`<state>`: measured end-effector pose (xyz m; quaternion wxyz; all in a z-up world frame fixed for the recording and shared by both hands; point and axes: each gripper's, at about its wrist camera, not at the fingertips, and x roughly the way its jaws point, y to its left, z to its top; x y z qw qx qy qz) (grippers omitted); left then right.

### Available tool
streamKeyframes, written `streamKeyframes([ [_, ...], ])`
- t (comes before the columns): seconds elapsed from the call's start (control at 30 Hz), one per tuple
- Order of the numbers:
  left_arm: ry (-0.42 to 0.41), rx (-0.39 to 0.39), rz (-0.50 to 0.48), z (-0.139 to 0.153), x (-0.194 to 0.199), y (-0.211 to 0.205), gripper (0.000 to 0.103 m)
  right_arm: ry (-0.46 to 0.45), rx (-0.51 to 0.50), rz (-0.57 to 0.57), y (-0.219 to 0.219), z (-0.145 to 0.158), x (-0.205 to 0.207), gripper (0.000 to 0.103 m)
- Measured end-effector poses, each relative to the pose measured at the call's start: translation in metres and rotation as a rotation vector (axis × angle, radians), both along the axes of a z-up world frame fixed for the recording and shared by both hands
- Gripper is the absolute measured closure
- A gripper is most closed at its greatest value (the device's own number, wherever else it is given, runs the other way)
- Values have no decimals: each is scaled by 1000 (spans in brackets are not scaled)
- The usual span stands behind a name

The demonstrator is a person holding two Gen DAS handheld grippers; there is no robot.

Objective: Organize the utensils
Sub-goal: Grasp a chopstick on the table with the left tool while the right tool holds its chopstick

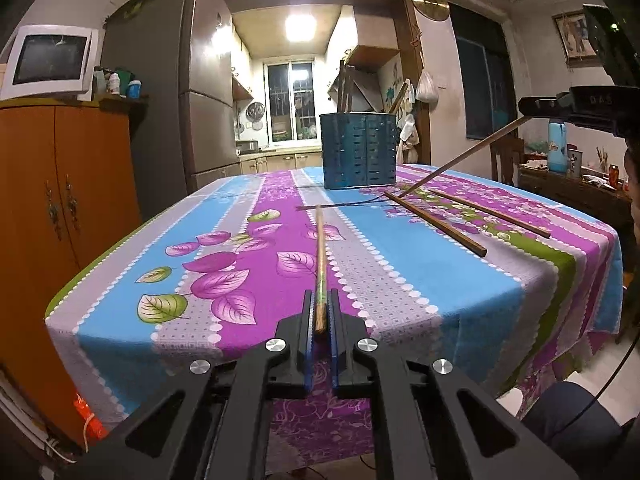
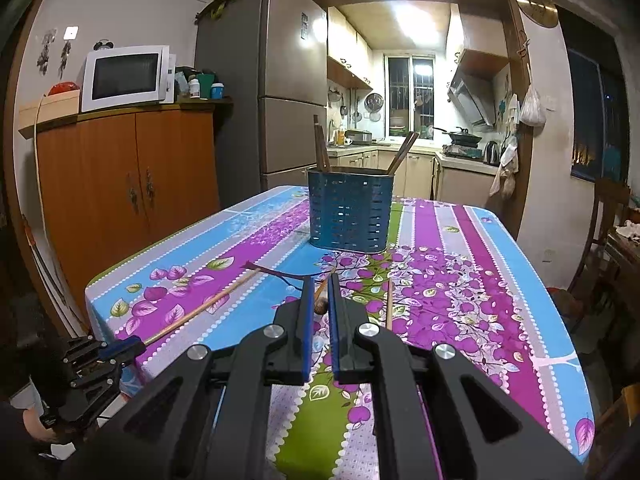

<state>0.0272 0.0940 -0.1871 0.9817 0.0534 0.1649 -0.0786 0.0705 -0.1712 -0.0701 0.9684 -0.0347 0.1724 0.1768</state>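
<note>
Two loose chopsticks [image 1: 436, 222] before blue holder [image 1: 359, 152]; fridge [image 2: 260, 80] behind

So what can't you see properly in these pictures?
- Blue holder: its inside, both views; the wall hides the chopsticks' lower ends.
- Loose chopstick, right wrist view: near end behind the right gripper.
- Left gripper: the table edge beneath, hidden.

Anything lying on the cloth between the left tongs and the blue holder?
Only the chopstick the left tongs grip, running toward the blue holder; beyond its tip, bare tablecloth. The left wrist view shows this.
</note>
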Motion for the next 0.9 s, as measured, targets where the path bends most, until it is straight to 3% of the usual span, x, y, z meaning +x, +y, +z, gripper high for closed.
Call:
streamKeyframes([
  [0.2, -10, -2, 11, 7, -1, 1, 96, -2, -7, -4, 2, -3, 1, 98],
  [0.67, -140, 80, -70, 96, -4, -23, 96, -80, -10, 7, -6, 29, 0, 98],
  [0.77, -133, 100, -64, 99, 1, -26, 96, -91, -9, 8, -7, 33, -1, 98],
  [0.9, -80, 121, -52, 79, 9, -27, 96, -83, -9, 10, -7, 29, -2, 98],
])
